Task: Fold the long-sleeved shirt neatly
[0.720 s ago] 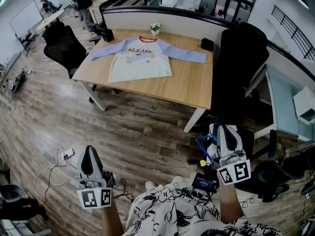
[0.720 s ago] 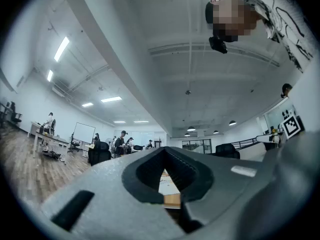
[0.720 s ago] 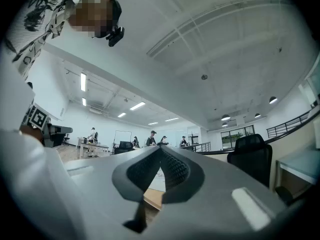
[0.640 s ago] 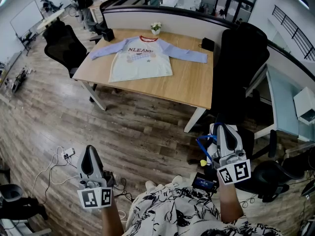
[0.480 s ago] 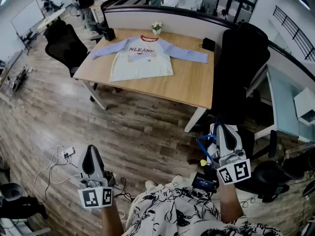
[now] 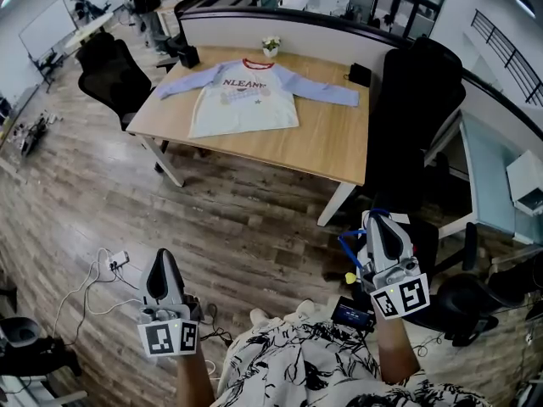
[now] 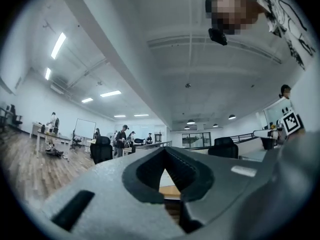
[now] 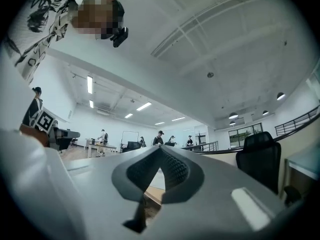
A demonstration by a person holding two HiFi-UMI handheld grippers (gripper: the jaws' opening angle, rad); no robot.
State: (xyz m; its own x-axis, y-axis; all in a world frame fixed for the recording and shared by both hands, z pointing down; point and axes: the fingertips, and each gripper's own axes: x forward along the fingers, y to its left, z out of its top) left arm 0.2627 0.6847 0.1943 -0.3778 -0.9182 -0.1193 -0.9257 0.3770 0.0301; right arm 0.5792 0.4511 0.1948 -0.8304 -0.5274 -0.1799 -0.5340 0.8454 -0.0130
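Right gripper (image 6: 377,220) edged left | it and left gripper (image 6: 162,257) closed, empty | shirt (image 6: 240,97) distant, print blurred

On the wooden table (image 6: 327,147): a potted plant (image 6: 271,47) at the far edge, perhaps a black pouch (image 6: 358,75) far right; an office chair (image 6: 110,79) off its left end.

Shirt (image 6: 242,96) print too small to read fully. Black item (image 6: 358,75) at far right corner of counter (image 6: 331,147): unidentifiable. Person's patterned top (image 6: 314,367) cut off at bottom edge.
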